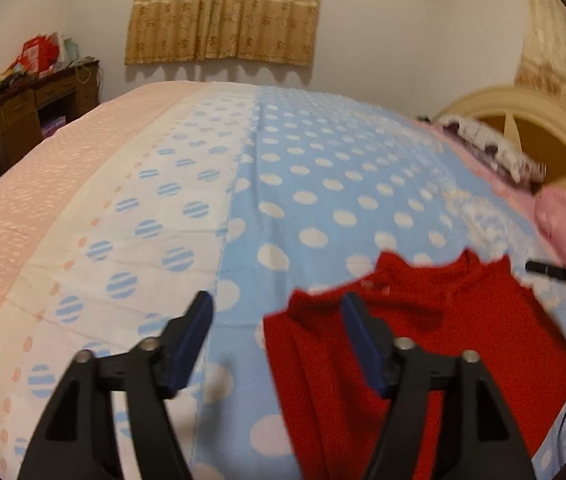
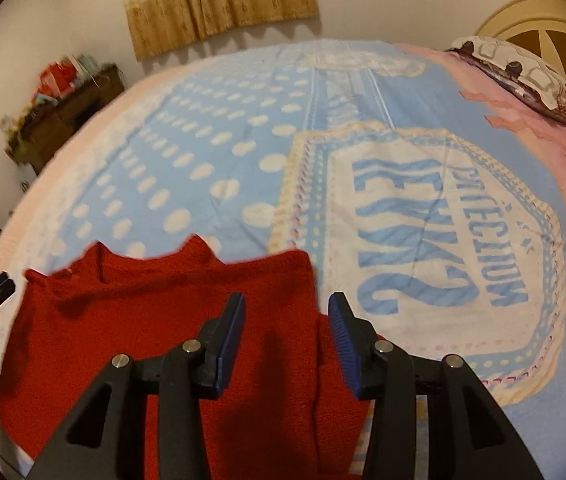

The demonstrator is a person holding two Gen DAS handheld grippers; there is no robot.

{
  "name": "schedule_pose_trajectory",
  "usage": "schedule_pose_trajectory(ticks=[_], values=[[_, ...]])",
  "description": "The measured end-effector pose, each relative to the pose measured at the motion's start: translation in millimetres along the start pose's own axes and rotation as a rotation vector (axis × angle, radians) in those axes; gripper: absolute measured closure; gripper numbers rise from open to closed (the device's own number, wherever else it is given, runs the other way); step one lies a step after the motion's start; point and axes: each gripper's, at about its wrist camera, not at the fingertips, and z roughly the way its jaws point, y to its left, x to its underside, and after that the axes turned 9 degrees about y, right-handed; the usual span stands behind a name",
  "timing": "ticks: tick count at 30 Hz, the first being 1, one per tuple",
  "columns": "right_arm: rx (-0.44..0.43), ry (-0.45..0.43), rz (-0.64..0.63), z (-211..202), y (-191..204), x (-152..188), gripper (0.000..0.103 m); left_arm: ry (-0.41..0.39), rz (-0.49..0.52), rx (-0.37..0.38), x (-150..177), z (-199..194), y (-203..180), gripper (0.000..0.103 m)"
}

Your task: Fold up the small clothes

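A red knitted sweater lies spread flat on a blue bedspread with white polka dots. The left gripper stands open above the sweater's edge at 6 o'clock, its pads clear of the cloth. The right gripper is also open over the sweater, holding nothing. At 3 o'clock in the right wrist view a cream badge is printed on the bedspread; its blue upside-down lettering cannot be read with certainty.
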Motion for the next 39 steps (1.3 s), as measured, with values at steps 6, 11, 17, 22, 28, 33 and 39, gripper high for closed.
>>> schedule_pose_trajectory(ticks=[6,11,17,22,28,33,39], values=[[0.041,0.099,0.005,18.0,-1.7,7.5,0.089,0.082,0.092,-0.137,7.2,33.2,-18.0,0.032],[0.002,0.092,0.002,13.3,-10.6,6.6,0.089,0.065,0.068,-0.112,12.7,28.5,-16.5,0.032],[-0.079,0.081,0.029,18.8,-10.6,-6.8,0.051,0.033,0.040,-0.112,10.7,17.4,-11.3,0.028],[-0.024,0.097,-0.024,32.0,1.1,-9.0,0.095,0.029,0.012,-0.128,8.4,23.1,-8.4,0.010],[0.086,0.034,0.016,16.4,-6.8,-7.9,0.098,0.048,0.029,-0.154,11.9,29.2,-13.7,0.009],[0.061,0.072,0.018,25.8,-13.0,-5.1,0.095,0.087,0.013,-0.177,10.5,38.8,-9.0,0.008],[0.107,0.006,-0.058,-11.9,10.4,14.7,0.071,0.078,0.008,-0.199,13.0,32.8,-8.7,0.008]])
